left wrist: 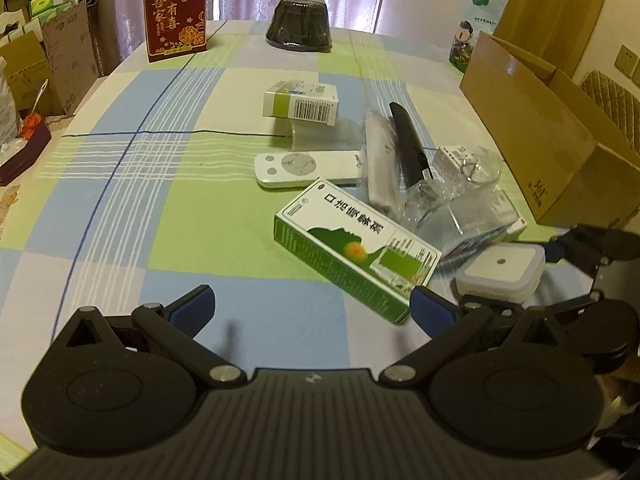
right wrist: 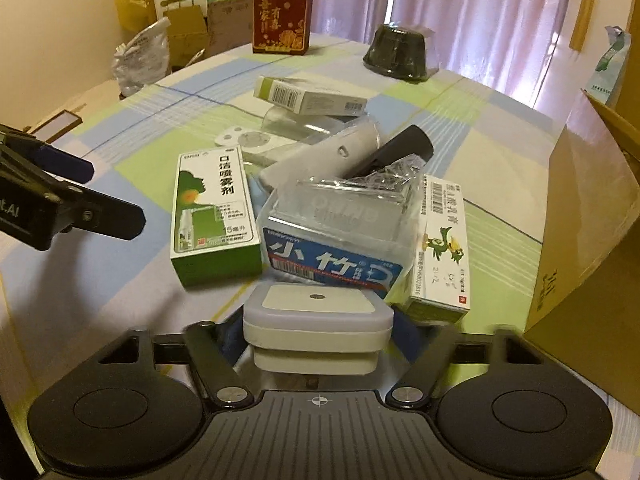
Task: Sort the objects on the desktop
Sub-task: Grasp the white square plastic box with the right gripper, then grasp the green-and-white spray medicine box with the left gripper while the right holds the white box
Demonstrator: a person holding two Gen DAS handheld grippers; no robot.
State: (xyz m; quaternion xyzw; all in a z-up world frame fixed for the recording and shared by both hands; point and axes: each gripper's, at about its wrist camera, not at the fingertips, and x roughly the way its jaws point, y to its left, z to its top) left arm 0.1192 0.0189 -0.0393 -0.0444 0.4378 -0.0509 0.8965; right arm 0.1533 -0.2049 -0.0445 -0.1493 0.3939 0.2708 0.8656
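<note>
My right gripper (right wrist: 318,336) is shut on a white square lidded box (right wrist: 318,312) just above the checked tablecloth, at the near edge of a pile. The pile holds a green spray box (right wrist: 216,216), a blue box (right wrist: 332,262) under a clear acrylic stand (right wrist: 348,208), a white ointment box (right wrist: 442,248), a white remote (left wrist: 308,168), a black handle-shaped item (left wrist: 408,140) and a plastic-wrapped grey item (left wrist: 380,160). My left gripper (left wrist: 312,308) stands open and empty over the cloth, its right finger beside the near corner of the green spray box (left wrist: 352,248).
An open cardboard box (left wrist: 552,136) stands at the right table edge. At the far end stand a red gift box (left wrist: 176,12) and a black bowl (left wrist: 300,20). A green-white barcode box (left wrist: 300,100) rests on a clear stand. Bags and cartons crowd the floor on the left.
</note>
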